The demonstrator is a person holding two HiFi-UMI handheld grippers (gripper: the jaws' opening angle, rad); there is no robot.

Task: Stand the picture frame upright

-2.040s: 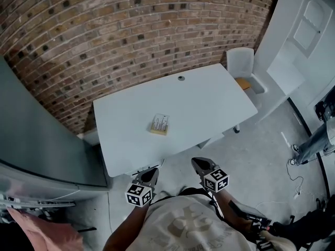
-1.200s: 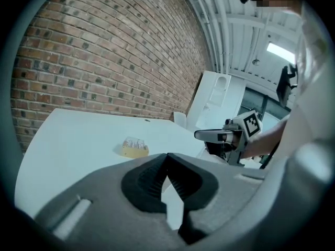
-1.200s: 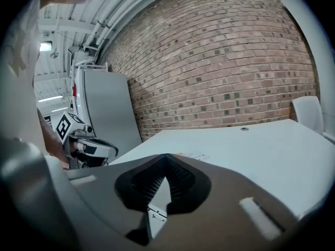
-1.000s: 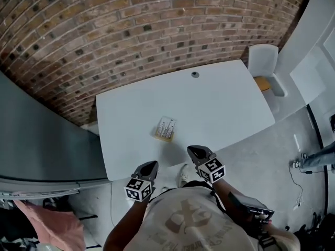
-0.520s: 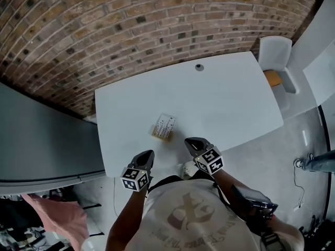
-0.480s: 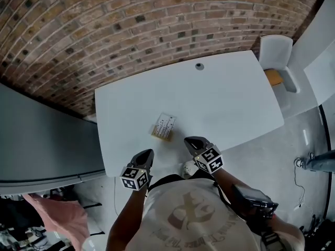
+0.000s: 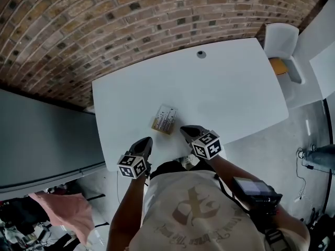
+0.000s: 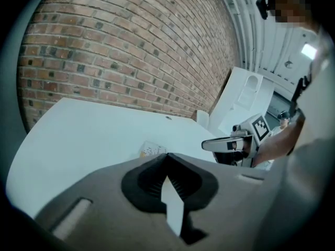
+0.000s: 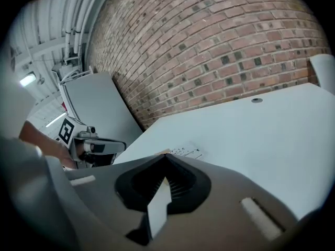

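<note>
The picture frame (image 7: 164,119) lies flat on the white worktop (image 7: 230,88), not yet stood up. Its pale printed face is turned upward and a wooden edge shows along its near side. It sits close to the worktop's near edge, toward the left half.

The left tool (image 7: 145,141) hangs just over that near edge, below and a little left of the frame. Its jaws are pressed fully together with nothing between them. The right tool (image 7: 186,131) is just to the right of the frame's near corner, a small gap apart from it. Its jaws are likewise closed and empty. Neither tool touches the frame, which lies ahead of both tips and roughly between them.

Each tool's own view looks past its closed jaws at the frame, with the other tool off to one side.

A round cable hole (image 7: 201,54) marks the worktop's far edge, next to the brick wall (image 7: 131,20). A white chair (image 7: 282,40) stands at the far right corner.
</note>
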